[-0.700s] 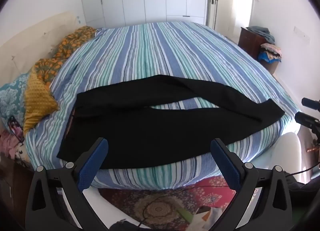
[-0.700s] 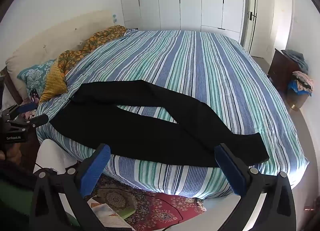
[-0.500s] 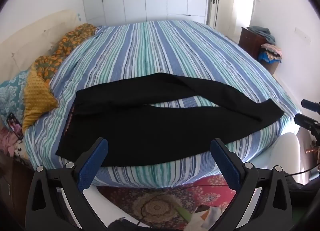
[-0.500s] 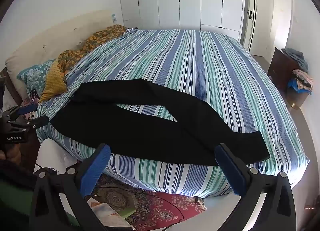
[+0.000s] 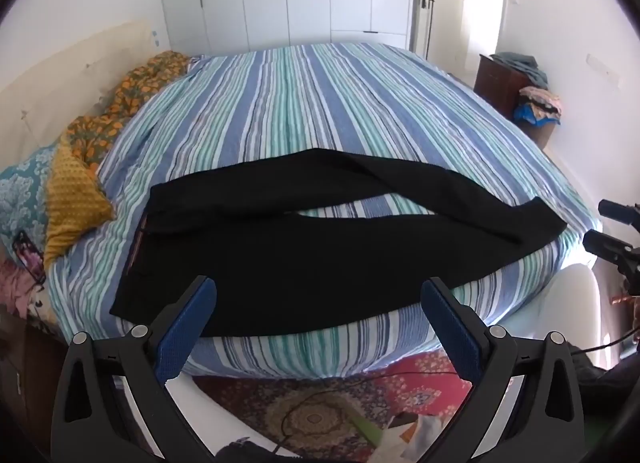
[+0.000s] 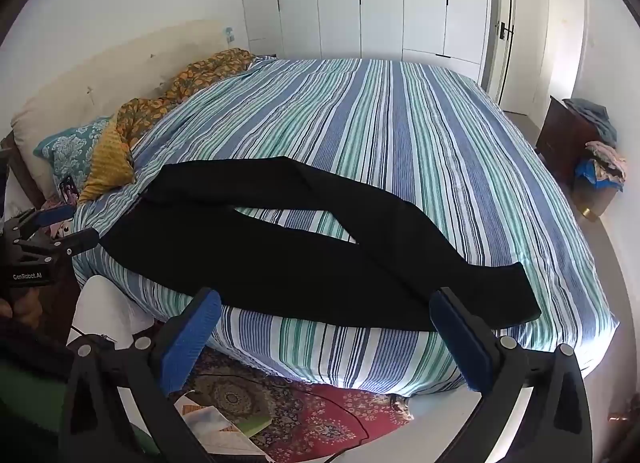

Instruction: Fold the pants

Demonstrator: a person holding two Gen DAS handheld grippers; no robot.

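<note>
Black pants [image 5: 304, 247] lie spread flat along the near edge of a striped bed [image 5: 320, 103], waistband to the left, both legs running right with a gap of sheet between them. In the right wrist view the same pants [image 6: 304, 255] end in cuffs at the lower right. My left gripper [image 5: 318, 295] hangs open in front of the bed's edge, nothing between its blue pads. My right gripper [image 6: 324, 307] is likewise open and empty, short of the pants' near hem. Each gripper shows at the side edge of the other's view.
Patterned pillows [image 5: 76, 191] and an orange floral blanket [image 5: 132, 103] sit at the bed's left end. A red rug [image 5: 320, 403] with a cable and papers covers the floor below. A dark cabinet with piled clothes [image 5: 528, 103] stands at the right wall, white wardrobes behind.
Both views have crept slightly: the bed and pants sit a little lower and closer in frame. Both grippers stay wide open and empty; the pants lie as before.
</note>
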